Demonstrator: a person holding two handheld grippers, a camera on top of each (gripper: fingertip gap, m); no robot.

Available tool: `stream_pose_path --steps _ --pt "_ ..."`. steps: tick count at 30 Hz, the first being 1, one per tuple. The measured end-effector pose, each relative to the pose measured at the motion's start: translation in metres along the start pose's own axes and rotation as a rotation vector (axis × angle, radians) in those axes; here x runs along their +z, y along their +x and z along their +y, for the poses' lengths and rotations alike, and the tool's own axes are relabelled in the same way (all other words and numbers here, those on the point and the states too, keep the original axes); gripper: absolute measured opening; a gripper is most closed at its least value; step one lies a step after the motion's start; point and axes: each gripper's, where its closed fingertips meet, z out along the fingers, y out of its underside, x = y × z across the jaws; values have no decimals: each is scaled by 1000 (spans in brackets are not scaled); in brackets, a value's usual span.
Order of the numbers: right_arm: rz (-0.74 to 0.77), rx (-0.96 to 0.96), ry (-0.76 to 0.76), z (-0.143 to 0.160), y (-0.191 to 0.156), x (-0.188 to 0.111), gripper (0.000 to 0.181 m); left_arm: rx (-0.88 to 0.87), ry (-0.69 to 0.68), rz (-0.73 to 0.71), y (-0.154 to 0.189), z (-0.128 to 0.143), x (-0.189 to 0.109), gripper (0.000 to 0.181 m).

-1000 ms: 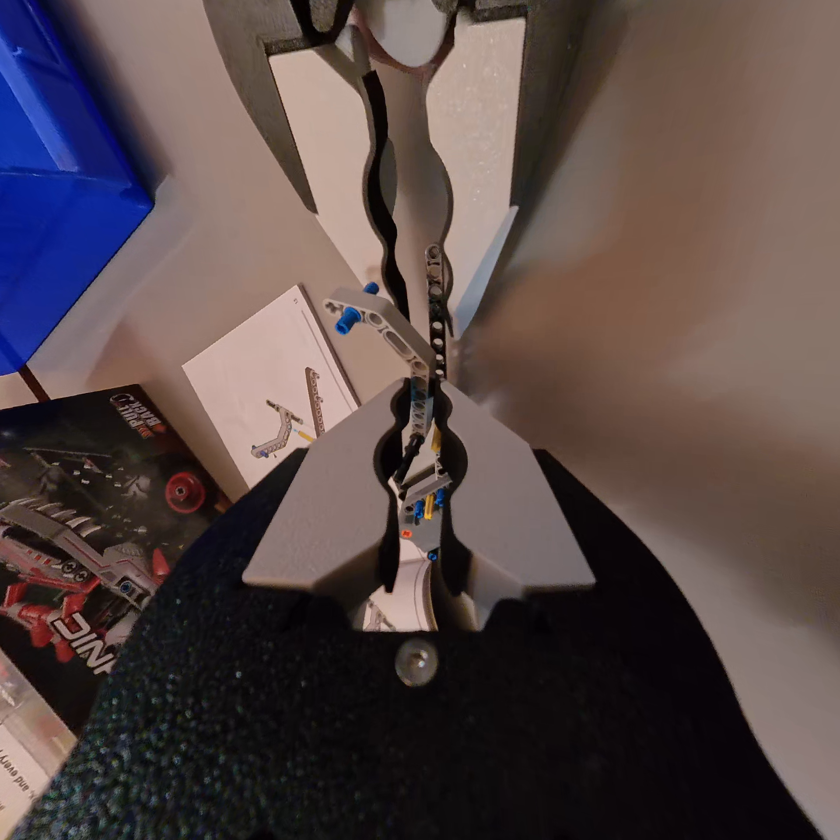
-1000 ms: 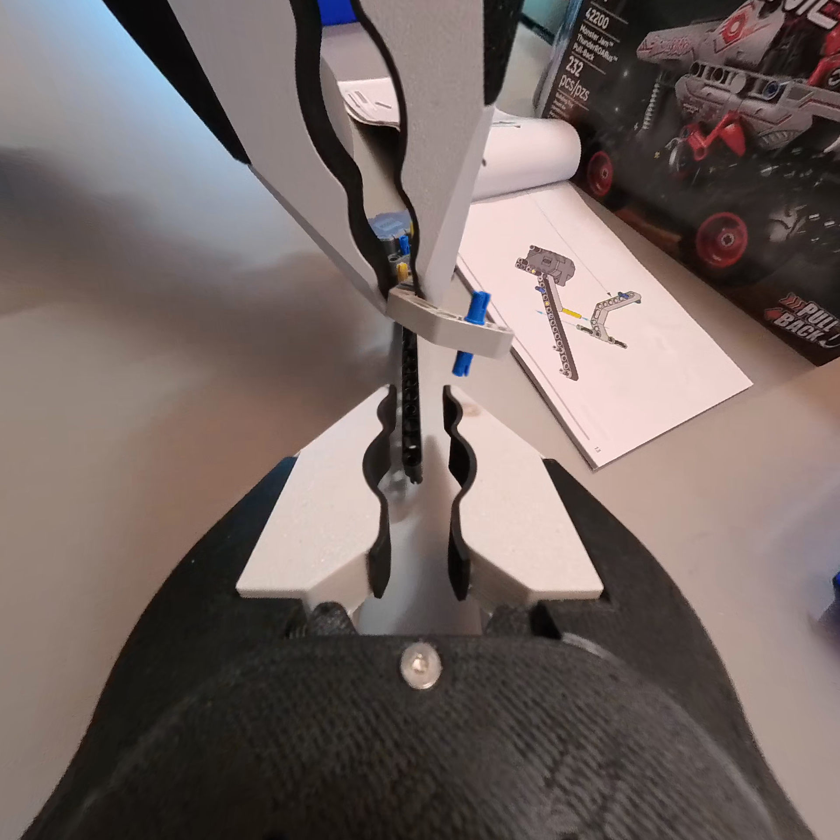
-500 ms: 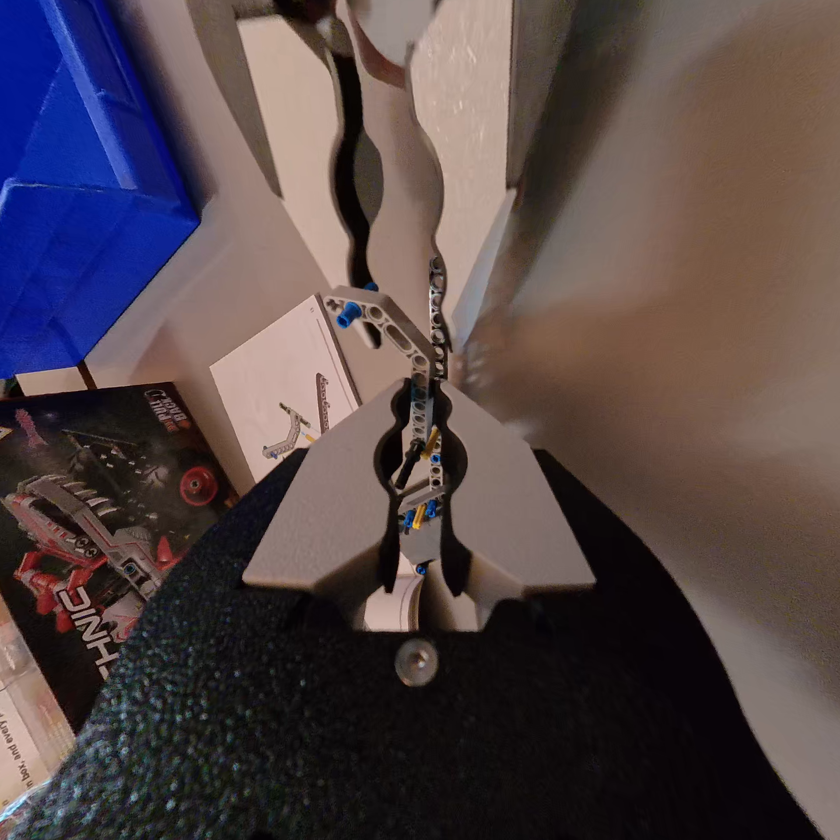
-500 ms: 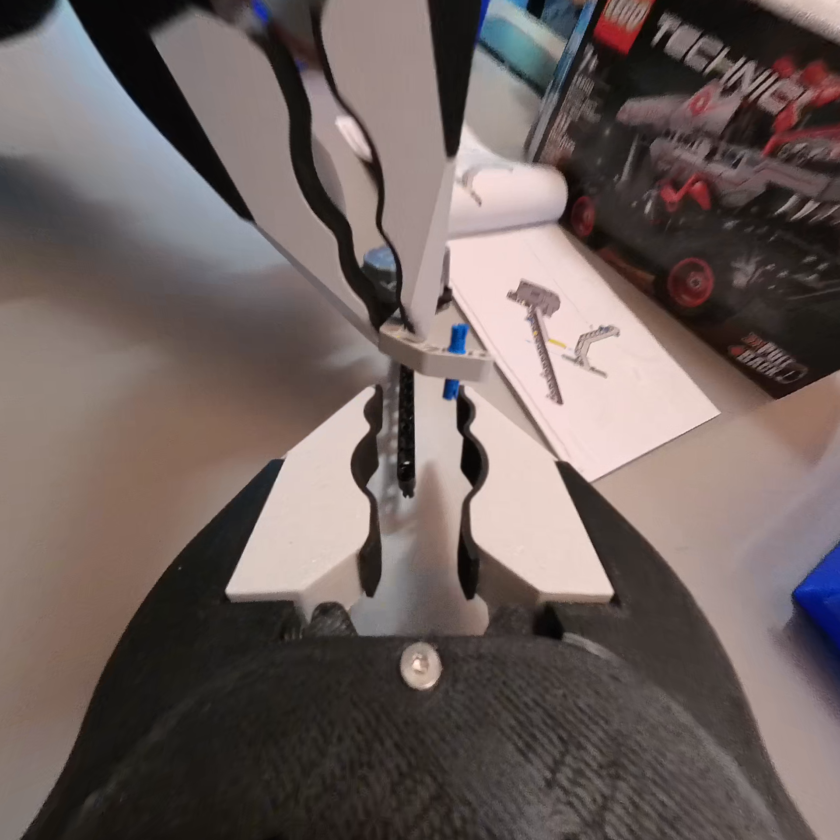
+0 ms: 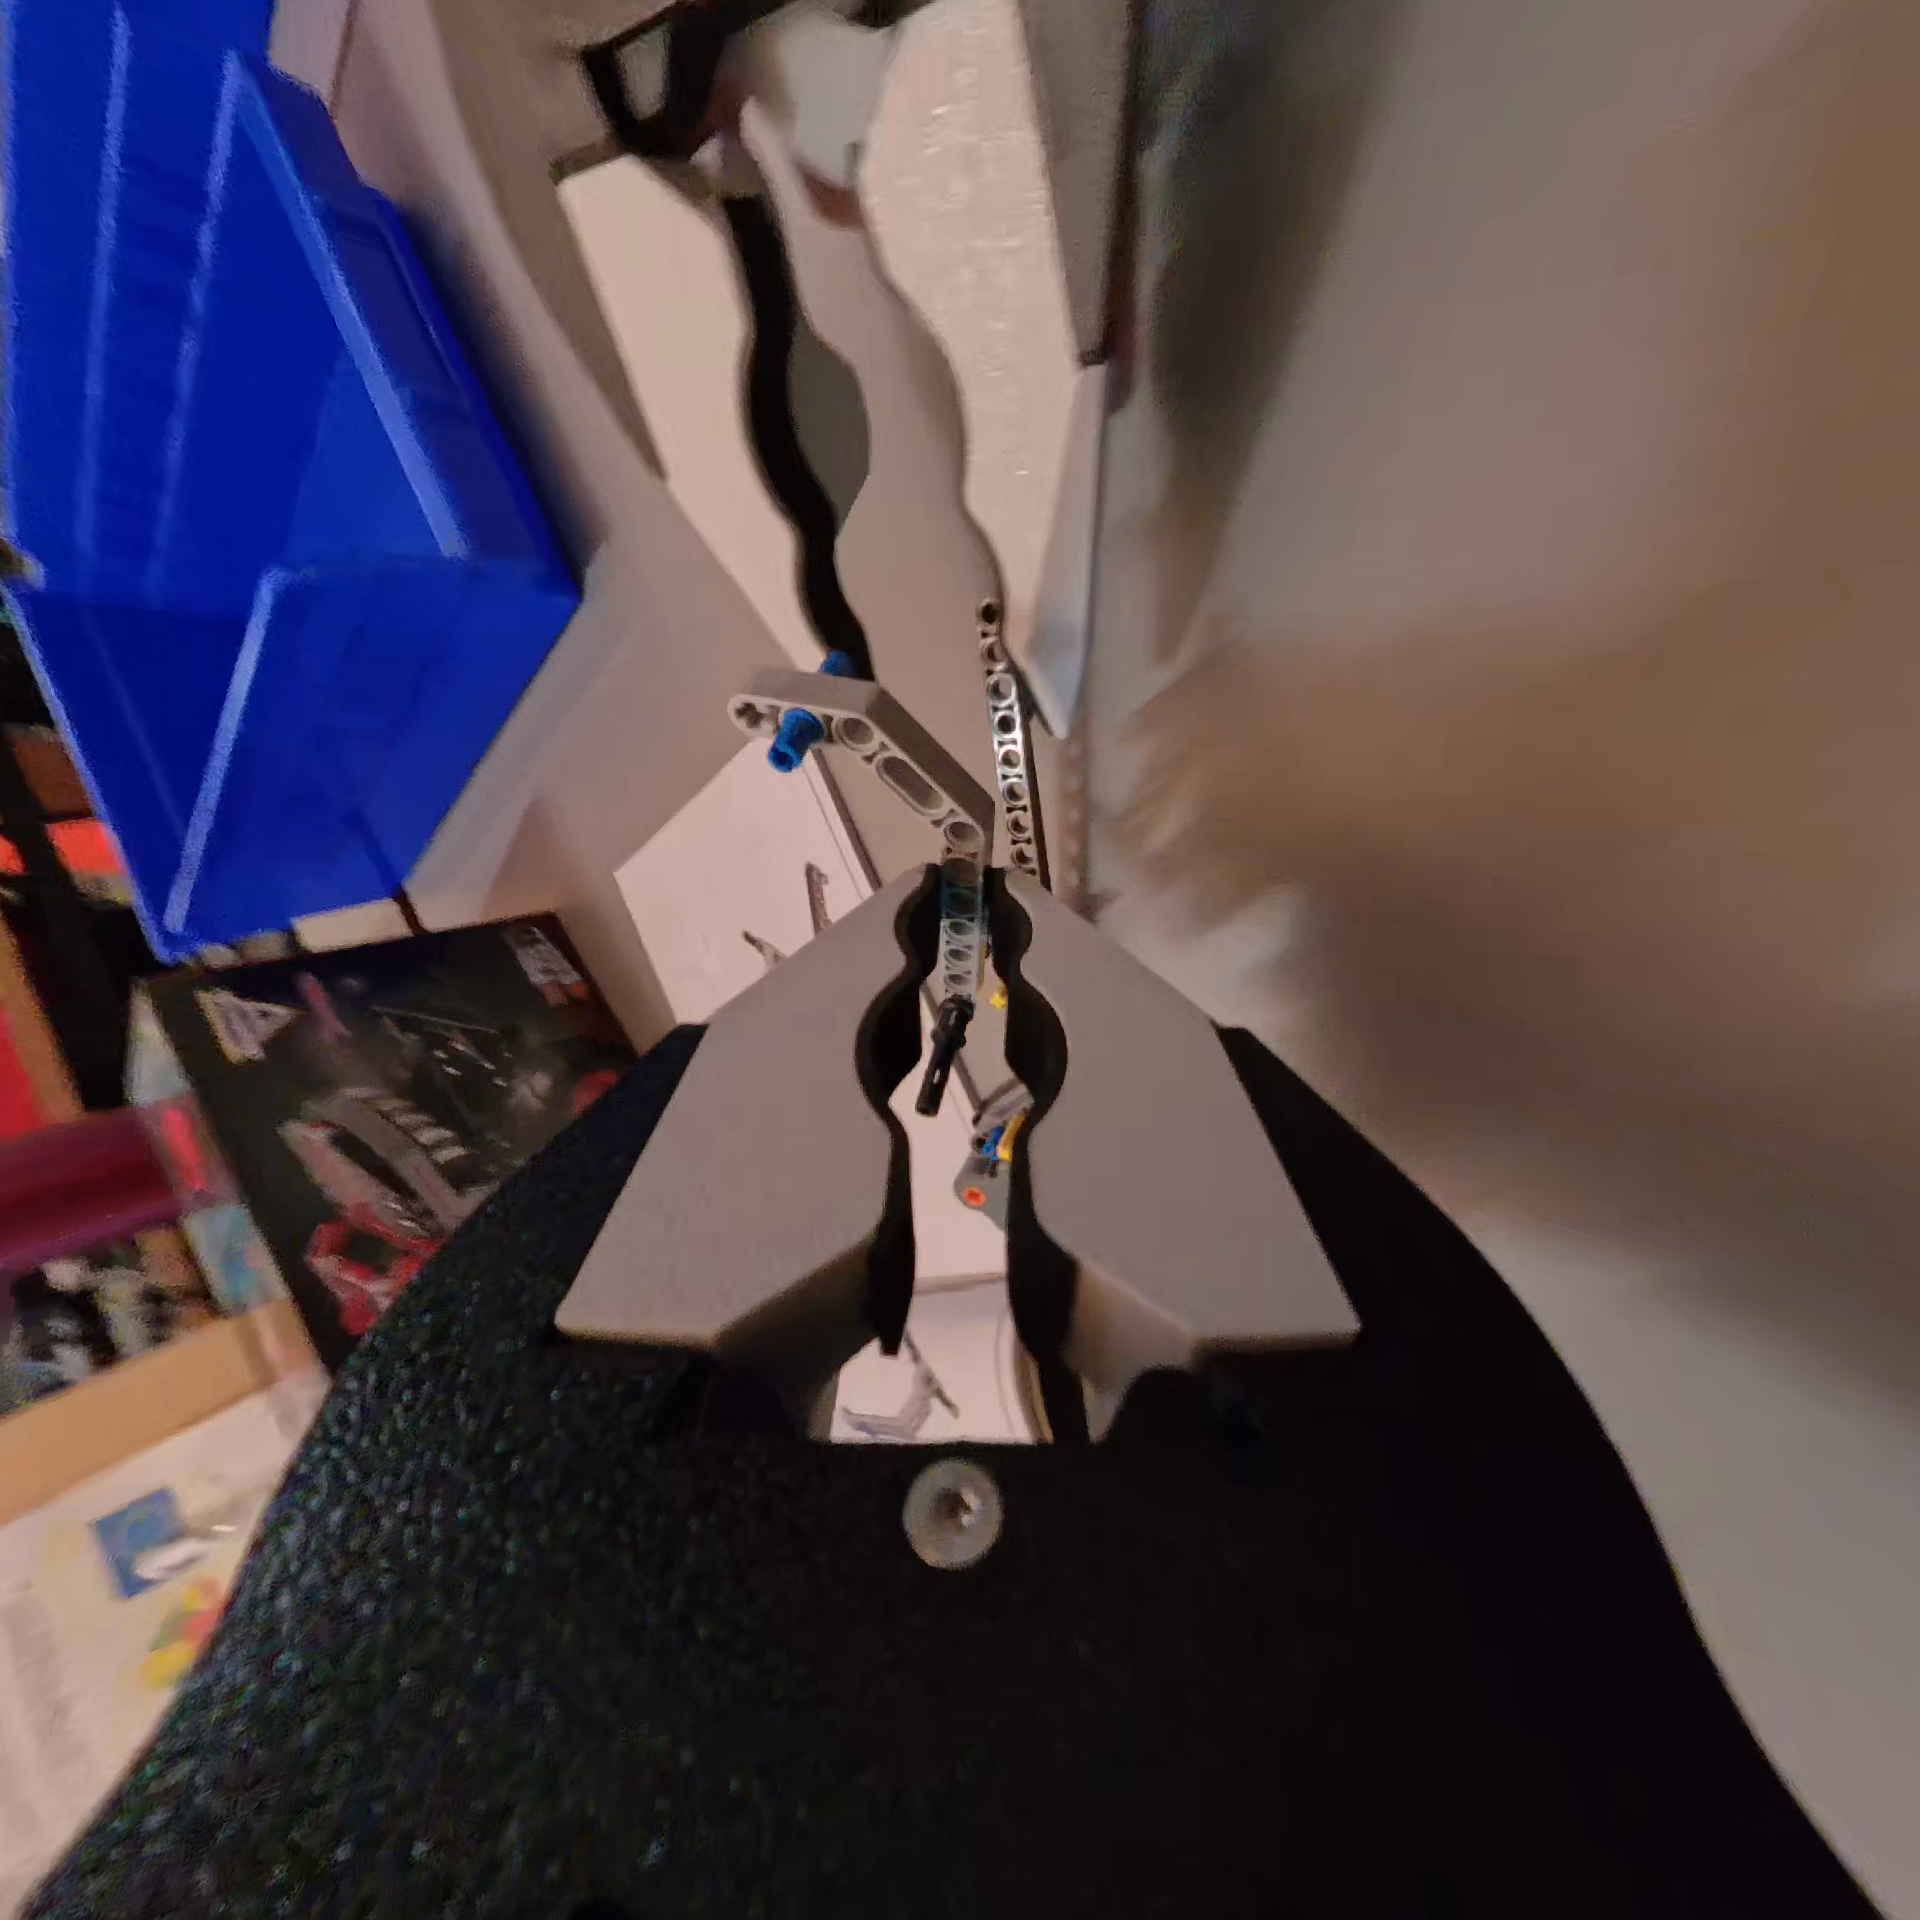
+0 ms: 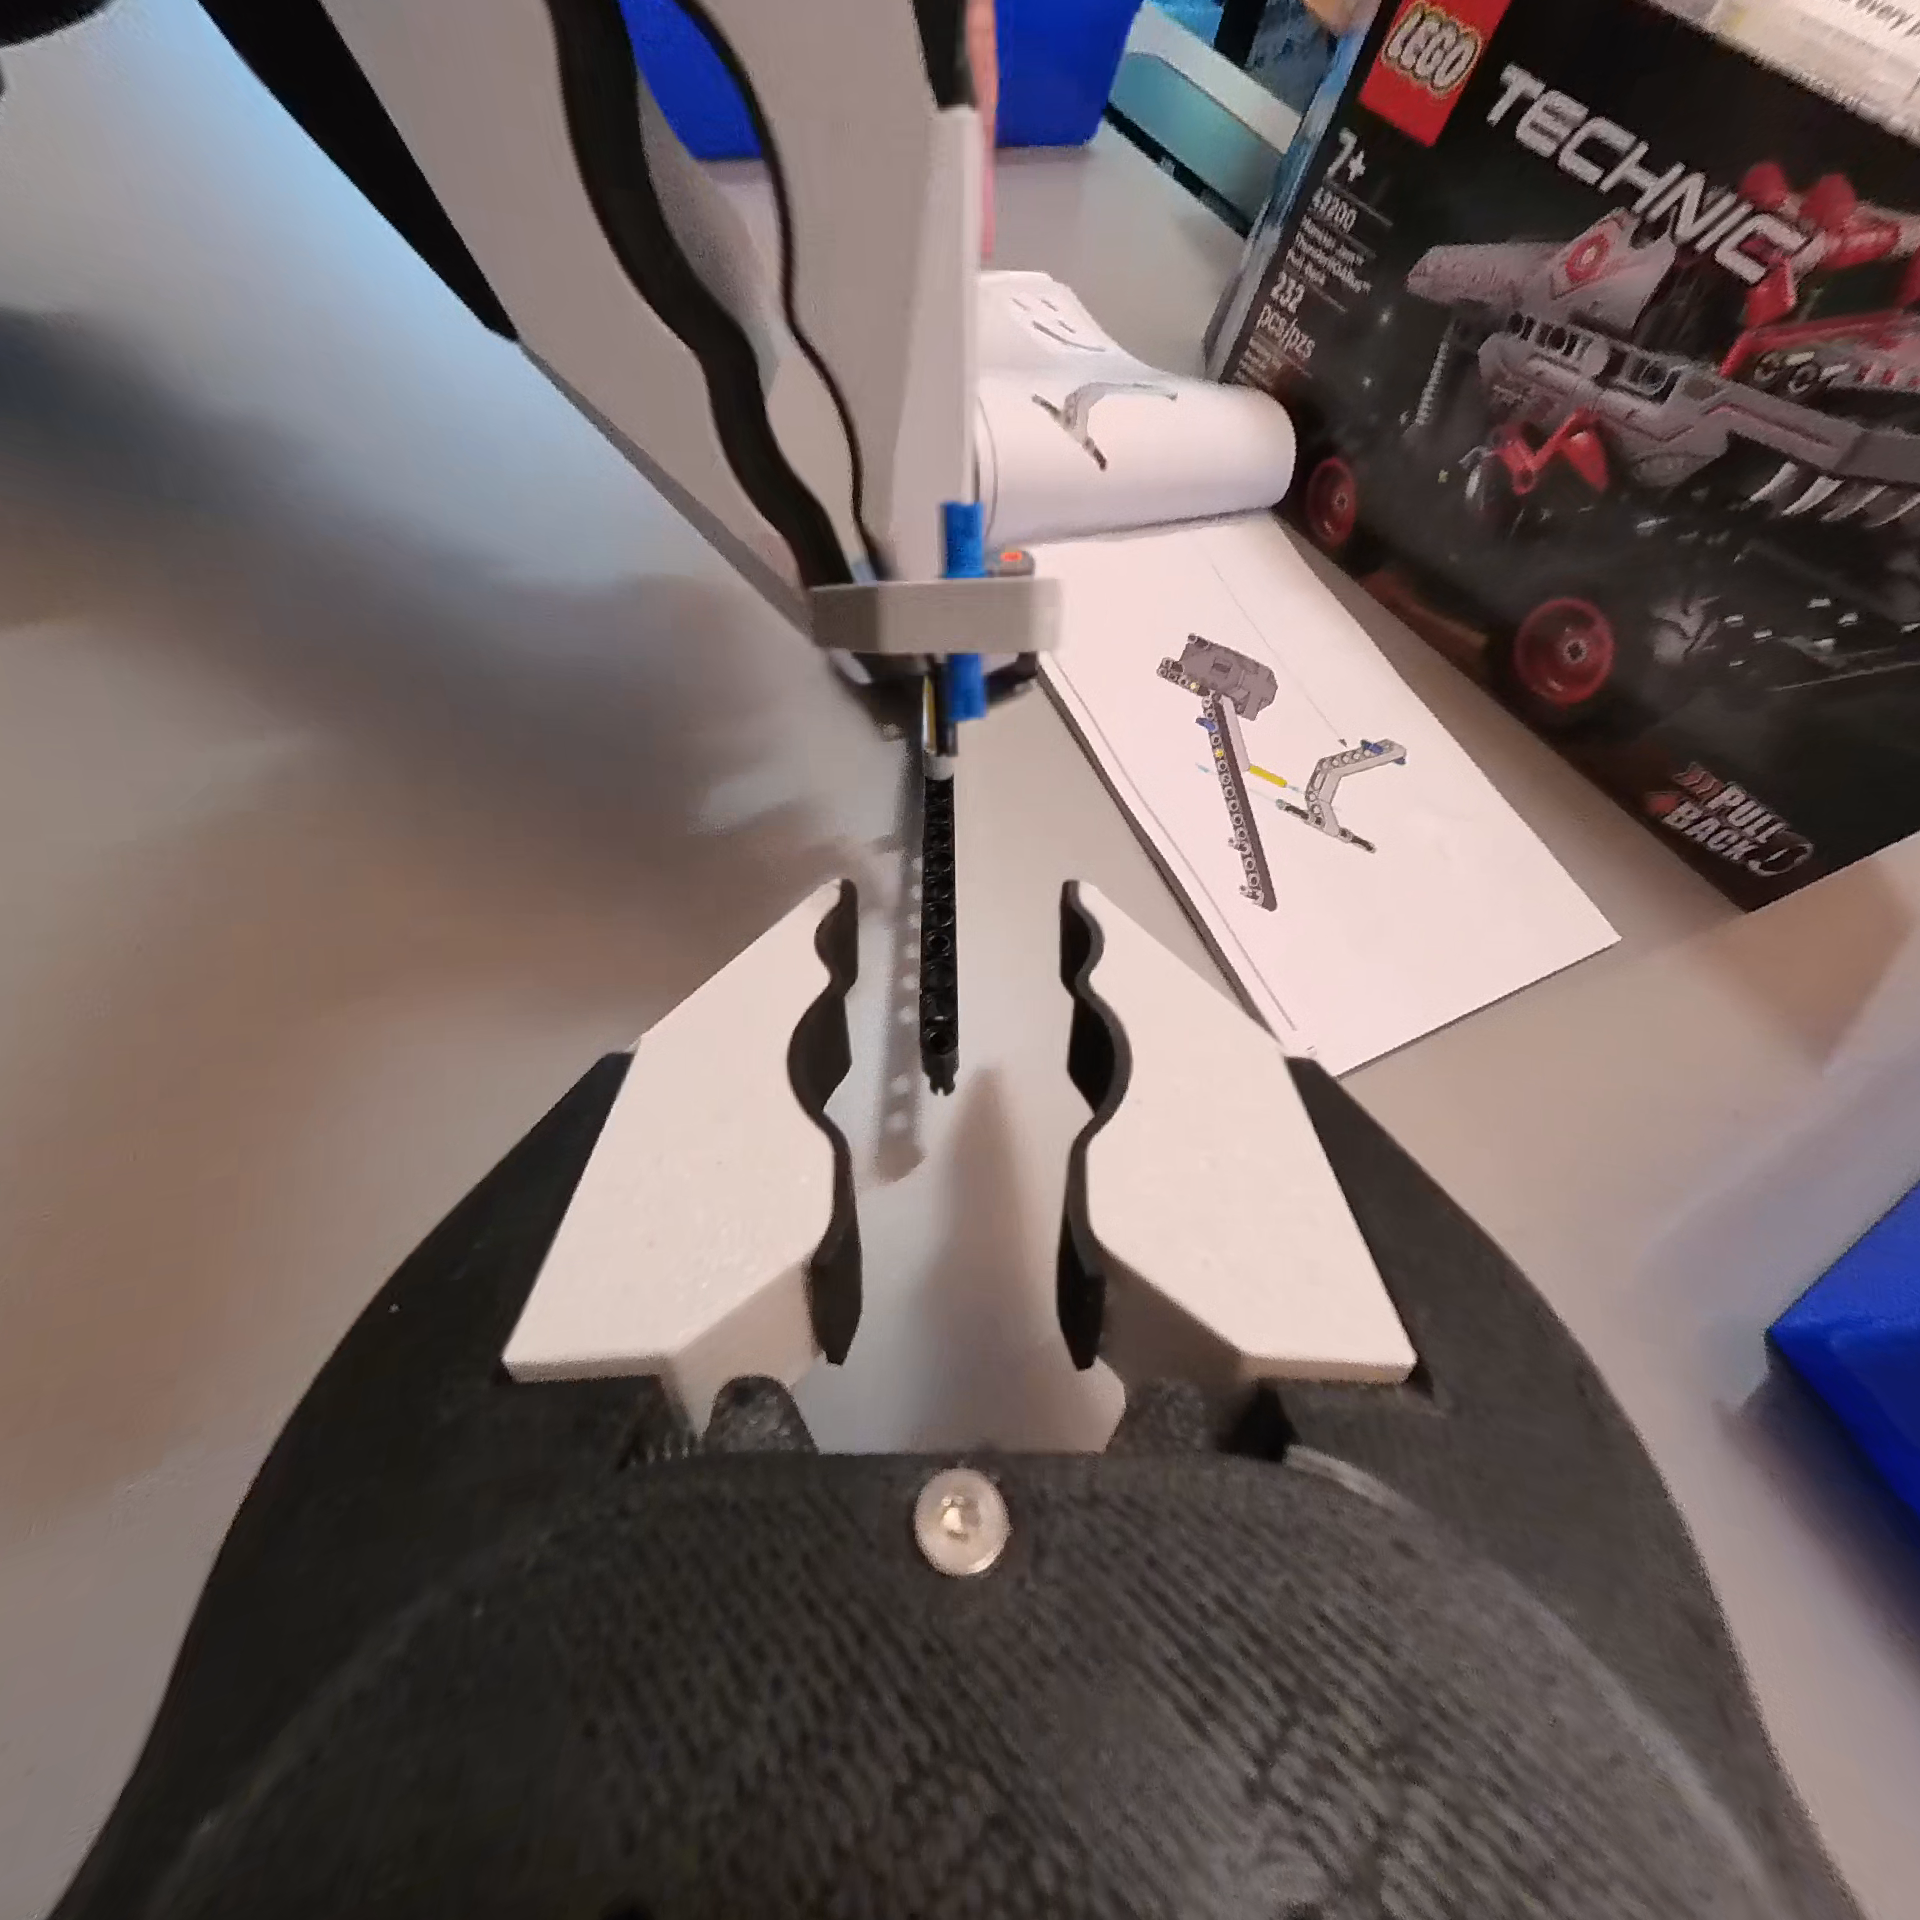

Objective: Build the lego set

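My left gripper (image 5: 961,883) is shut on a small lego assembly: a grey bent beam (image 5: 883,748) with a blue pin (image 5: 792,740), a long dark holed beam (image 5: 1008,758) and a grey block with an orange dot (image 5: 987,1174). It holds this above the table. In the right wrist view the left gripper (image 6: 873,561) comes down from the top with the bent beam (image 6: 935,613) and blue pin (image 6: 961,540). My right gripper (image 6: 956,894) is open. The long beam (image 6: 938,914) hangs between its fingers without touching them. The right gripper also shows at the top of the left wrist view (image 5: 951,675).
An open instruction booklet (image 6: 1351,831) lies on the grey table (image 6: 312,935), with the lego box (image 6: 1662,416) behind it. A blue bin (image 5: 239,468) stands at the left of the left wrist view, and a blue corner (image 6: 1849,1351) shows at the right.
My right gripper has opened wider and drawn back a little from the long beam. The left gripper has turned with the assembly, so the bent beam now faces the right camera edge-on.
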Motion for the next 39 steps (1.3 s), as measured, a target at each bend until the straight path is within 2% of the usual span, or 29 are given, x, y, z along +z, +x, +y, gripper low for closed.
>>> stream_pose_path --steps 1,6,10,18,22,27,34,39 --pt "3 -11 17 -3 0 -3 37 57 8 -19 2 -3 -2 6" --pt "-87 -74 122 -21 -18 -20 40 401 -92 -150 6 0 -7 6" --pt "-120 -30 207 -31 -20 -35 35 668 -150 -232 11 -6 -8 6" --pt "-87 -48 215 -33 -17 -33 36 1014 -147 -313 32 -21 -3 5" --pt "-129 -103 213 -39 -31 -21 37 1143 -144 -309 42 -24 -3 5" --pt "-210 -138 248 -46 -49 -13 26 1271 -104 -330 53 -33 -7 5" --pt "-373 -113 325 -51 -73 -24 23 1374 -12 -416 65 -51 -16 5" --pt "-436 -95 294 -43 -81 -26 18 1418 26 -418 76 -50 -19 5"
